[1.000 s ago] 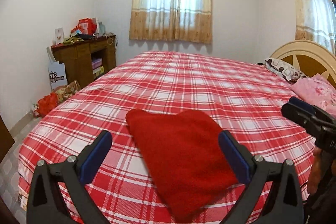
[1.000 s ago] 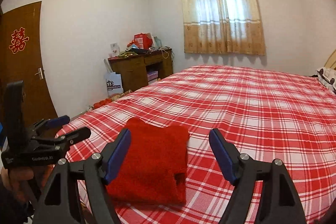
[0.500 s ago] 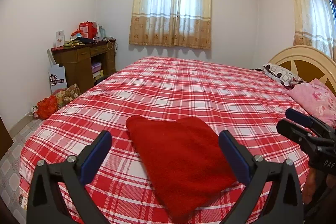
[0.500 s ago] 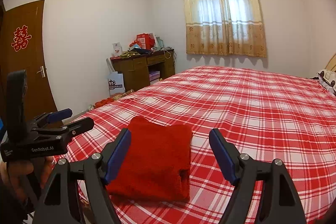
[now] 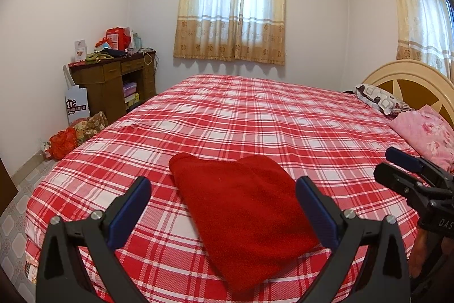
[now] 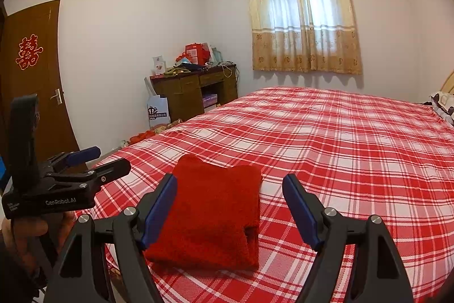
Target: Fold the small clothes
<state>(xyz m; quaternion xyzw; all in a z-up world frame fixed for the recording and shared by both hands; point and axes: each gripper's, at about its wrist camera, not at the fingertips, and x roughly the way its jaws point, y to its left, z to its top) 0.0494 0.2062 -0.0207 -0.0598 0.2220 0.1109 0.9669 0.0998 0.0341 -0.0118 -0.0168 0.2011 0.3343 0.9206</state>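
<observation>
A folded red fleece garment (image 5: 244, 217) lies flat on the red plaid bedspread (image 5: 255, 118) near the bed's front edge; it also shows in the right wrist view (image 6: 215, 206). My left gripper (image 5: 222, 189) is open and empty, held above and short of the garment. My right gripper (image 6: 229, 186) is open and empty too, held back from the garment's near end. Each gripper appears in the other's view, the right one (image 5: 408, 175) at the bed's right side, the left one (image 6: 93, 161) at its left corner.
A pink floral pillow (image 5: 425, 132) and a patterned pillow (image 5: 377, 101) lie by the headboard (image 5: 411, 78). A cluttered wooden desk (image 5: 113, 81) stands at the left wall, with bags (image 5: 76, 132) on the floor. A wooden door (image 6: 31, 81) is at the left.
Both grippers have drawn back and tilted up a little from the garment, which lies unmoved. Both stay open.
</observation>
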